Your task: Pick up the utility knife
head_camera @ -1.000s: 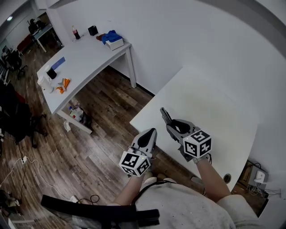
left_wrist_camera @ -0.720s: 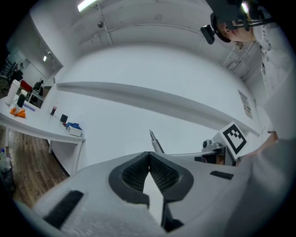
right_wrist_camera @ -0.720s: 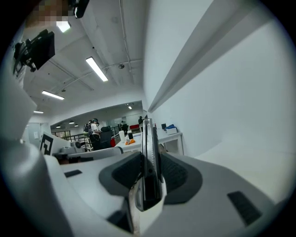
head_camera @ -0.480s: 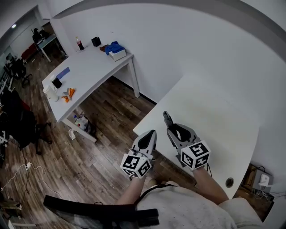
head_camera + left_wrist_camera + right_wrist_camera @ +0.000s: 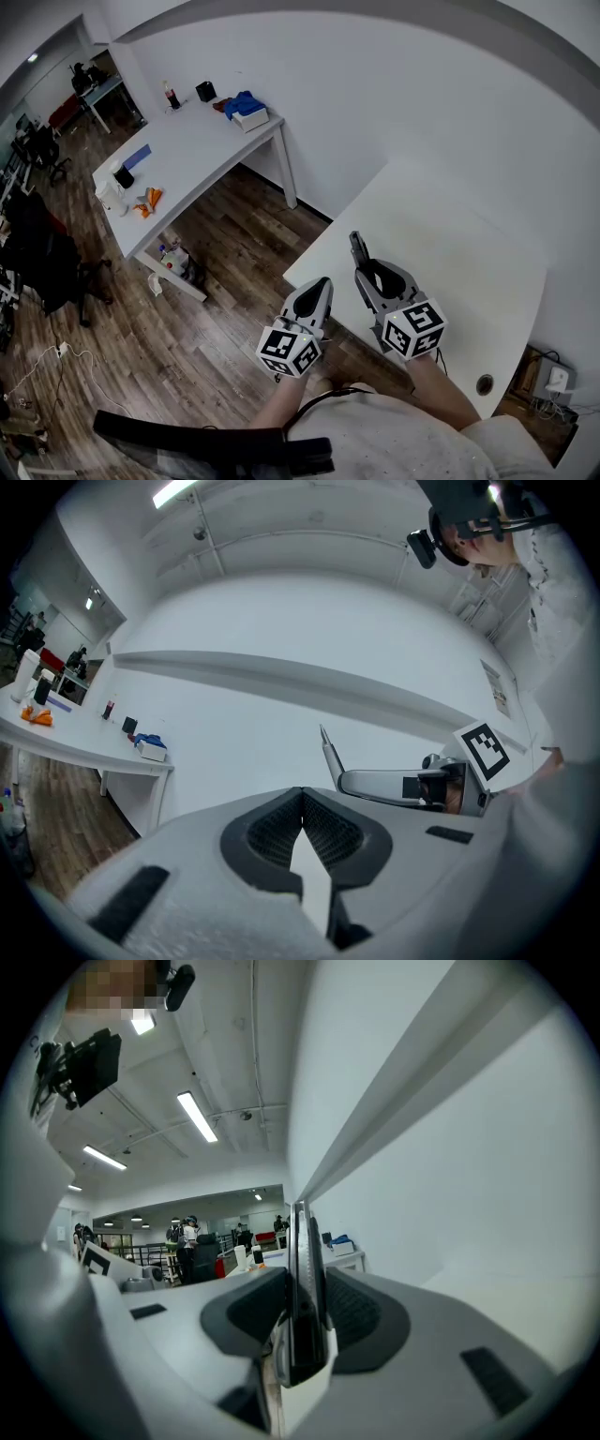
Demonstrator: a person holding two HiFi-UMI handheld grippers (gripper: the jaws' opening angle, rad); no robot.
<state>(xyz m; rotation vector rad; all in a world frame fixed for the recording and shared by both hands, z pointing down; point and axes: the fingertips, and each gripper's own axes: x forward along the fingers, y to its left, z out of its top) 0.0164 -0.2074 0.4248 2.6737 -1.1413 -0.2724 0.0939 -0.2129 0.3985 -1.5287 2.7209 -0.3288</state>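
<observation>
The utility knife [image 5: 302, 1279] is a slim dark and silver handle that stands on edge between the pads of my right gripper [image 5: 302, 1321], which is shut on it. In the head view its front end [image 5: 357, 248] sticks out past the right gripper [image 5: 373, 277], above the near edge of the white table [image 5: 450, 234]. My left gripper [image 5: 314, 292] hangs beside it to the left, off the table and over the floor. Its pads [image 5: 281, 822] meet with nothing between them. The left gripper view shows the knife tip [image 5: 330, 754] poking up from the right gripper.
A second white table [image 5: 197, 141] stands at the far left with a bottle, a blue cloth, a cup and orange items on it. Wooden floor [image 5: 216, 281] lies between the two tables. A white wall runs behind both. People stand far off in the right gripper view.
My right gripper has risen slightly and tipped up with the knife still in it. The left gripper has stayed where it was.
</observation>
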